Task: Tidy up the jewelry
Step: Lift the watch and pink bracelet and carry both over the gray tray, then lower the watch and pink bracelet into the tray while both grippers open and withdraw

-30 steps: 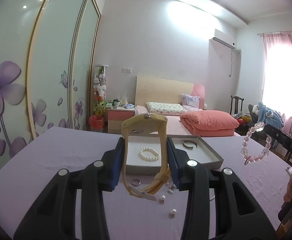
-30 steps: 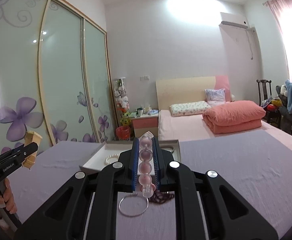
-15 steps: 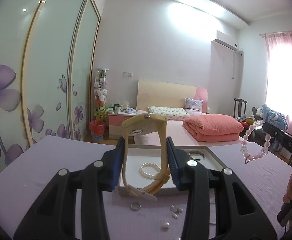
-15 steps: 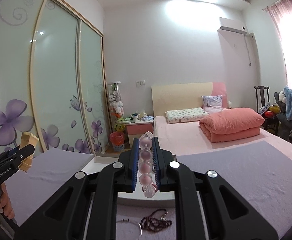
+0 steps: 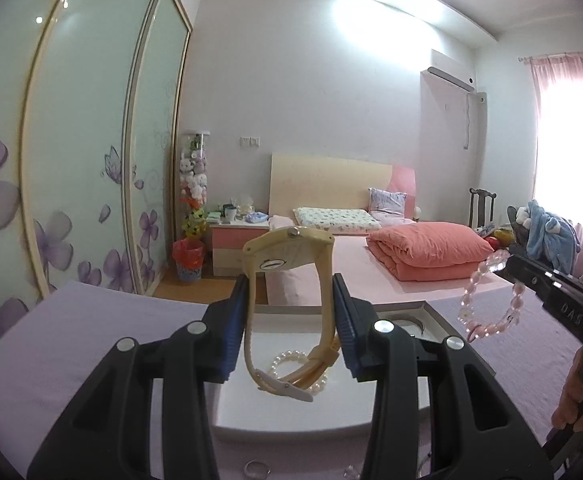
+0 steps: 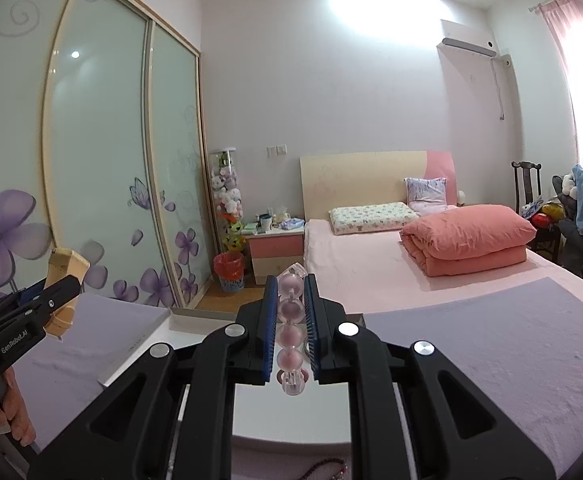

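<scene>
My left gripper [image 5: 291, 300] is shut on a cream wristwatch [image 5: 287, 256] and holds it above a shallow white box [image 5: 323, 408] on the lilac tablecloth. A pearl bracelet [image 5: 291, 360] and a metal bangle [image 5: 405, 322] lie in the box. My right gripper [image 6: 290, 300] is shut on a pink bead bracelet [image 6: 290, 334] above the same box [image 6: 151, 344]. The bracelet also shows hanging from the right gripper in the left wrist view [image 5: 487, 300]. The watch also shows in the right wrist view [image 6: 65, 276].
A ring [image 5: 256, 470] and small loose pieces lie on the cloth in front of the box. A dark bead string [image 6: 327, 468] lies near the table's front. A bed [image 6: 391, 264] stands beyond the table, with a wardrobe [image 6: 91, 160] at the left.
Both grippers have moved forward and now hang over the white box with their loads. The ring and loose pearls have slid toward the bottom of the left view.
</scene>
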The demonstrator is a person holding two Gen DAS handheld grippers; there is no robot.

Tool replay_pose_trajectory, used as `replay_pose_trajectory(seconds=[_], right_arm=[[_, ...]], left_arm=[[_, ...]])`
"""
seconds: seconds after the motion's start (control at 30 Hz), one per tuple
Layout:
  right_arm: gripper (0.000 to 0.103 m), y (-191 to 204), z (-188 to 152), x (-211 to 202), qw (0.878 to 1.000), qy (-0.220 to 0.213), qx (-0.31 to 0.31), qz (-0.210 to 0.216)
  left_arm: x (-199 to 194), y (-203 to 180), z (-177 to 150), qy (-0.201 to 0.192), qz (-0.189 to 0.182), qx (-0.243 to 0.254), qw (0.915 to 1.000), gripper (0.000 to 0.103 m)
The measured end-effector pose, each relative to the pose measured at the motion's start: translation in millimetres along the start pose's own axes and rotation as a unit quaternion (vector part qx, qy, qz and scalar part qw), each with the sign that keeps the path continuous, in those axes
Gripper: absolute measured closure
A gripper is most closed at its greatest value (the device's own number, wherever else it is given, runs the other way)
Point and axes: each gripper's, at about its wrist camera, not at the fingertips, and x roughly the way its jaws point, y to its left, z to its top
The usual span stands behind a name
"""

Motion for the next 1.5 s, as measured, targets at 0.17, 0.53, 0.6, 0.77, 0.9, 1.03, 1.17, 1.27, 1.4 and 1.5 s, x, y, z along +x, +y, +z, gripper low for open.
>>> replay_pose_trajectory(seconds=[0.17,0.53,0.6,0.77,0.9,1.03,1.17,1.27,1.4,1.5], right_arm=[[0.089,2,0,19,1.000,0.008,0.003,-0.006],[0.089,11,-15,52,0.998,0.059,0.001,0.000],[0.089,12,-18,56,0.998,0.069,0.003,0.002],[0.089,12,-20,65,0.997,0.083,0.005,-0.001],[0.088,12,-21,70,0.995,0.098,0.009,0.002],[0.088,13,-20,69,0.995,0.099,0.007,0.003],[0.088,13,-18,70,0.995,0.100,0.010,0.005],[0.088,11,-17,72,0.995,0.100,0.012,0.004],[0.088,9,-16,70,0.995,0.096,0.013,0.002],[0.085,10,-14,68,0.996,0.093,0.013,0.002]], left_arm=[[29,3,-2,0.010,0.000,-0.002,0.9999,0.062],[72,2,-19,0.057,-0.001,-0.005,0.9983,0.062],[77,4,-23,0.067,-0.001,-0.009,0.9977,0.062],[87,6,-29,0.078,-0.001,-0.010,0.9969,0.061],[94,7,-33,0.092,-0.007,-0.013,0.9957,0.060],[97,6,-37,0.103,-0.013,-0.012,0.9945,0.059],[98,4,-39,0.104,-0.014,-0.010,0.9945,0.059],[98,4,-38,0.101,-0.015,-0.008,0.9947,0.059],[98,10,-36,0.099,-0.012,-0.009,0.9950,0.058],[96,13,-35,0.098,-0.009,-0.007,0.9951,0.058]])
